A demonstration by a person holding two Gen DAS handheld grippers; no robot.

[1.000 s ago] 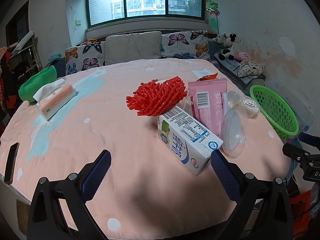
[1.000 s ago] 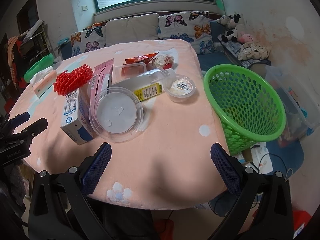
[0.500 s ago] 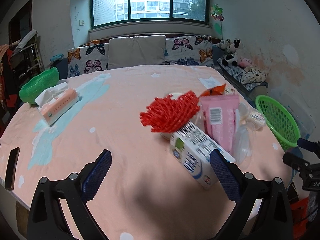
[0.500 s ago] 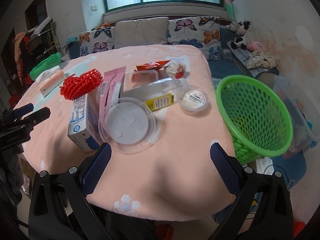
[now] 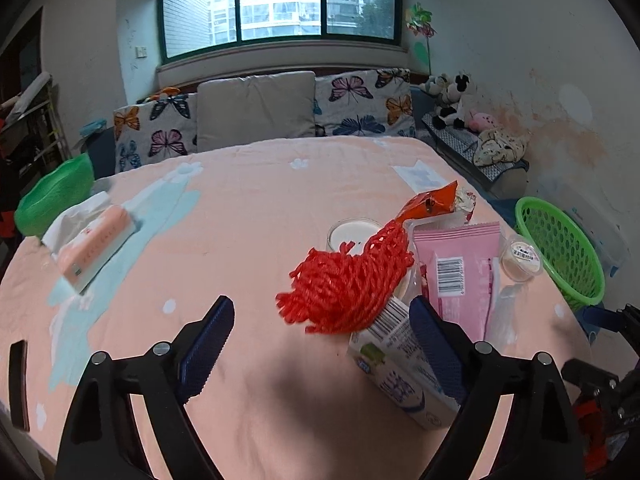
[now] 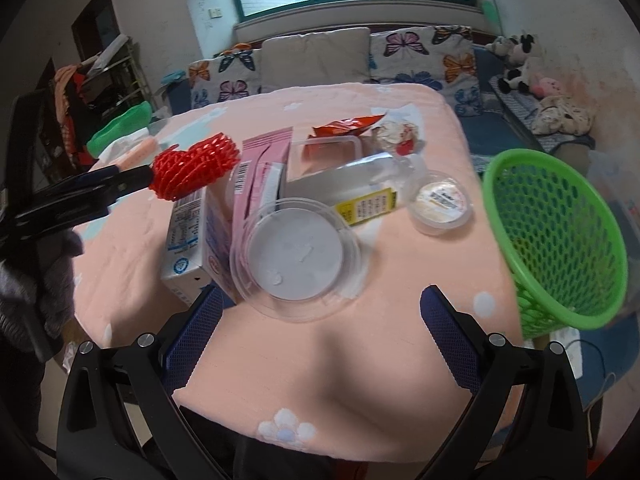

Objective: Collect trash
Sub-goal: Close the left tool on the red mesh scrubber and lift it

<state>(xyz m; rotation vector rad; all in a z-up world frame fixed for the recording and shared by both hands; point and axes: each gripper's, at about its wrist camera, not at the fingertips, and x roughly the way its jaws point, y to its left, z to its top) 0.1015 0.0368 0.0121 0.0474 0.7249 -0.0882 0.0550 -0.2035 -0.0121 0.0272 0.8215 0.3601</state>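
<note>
Fingers of the left gripper (image 5: 322,344) are narrowing around the red foam fruit net (image 5: 348,284), not yet pressing it; the right gripper (image 6: 320,326) stands spread and empty before the clear plastic lid (image 6: 298,258). That springy, open mesh rests on the glossy milk carton (image 5: 400,364), so a shallow pinch could slip off or drag the carton sideways. Beside it stand a slick pink pouch (image 5: 460,264) and a small sealed cup (image 6: 440,202). Farther right, off the table edge, waits the green perforated basket (image 6: 560,236); a short toss might miss.
</note>
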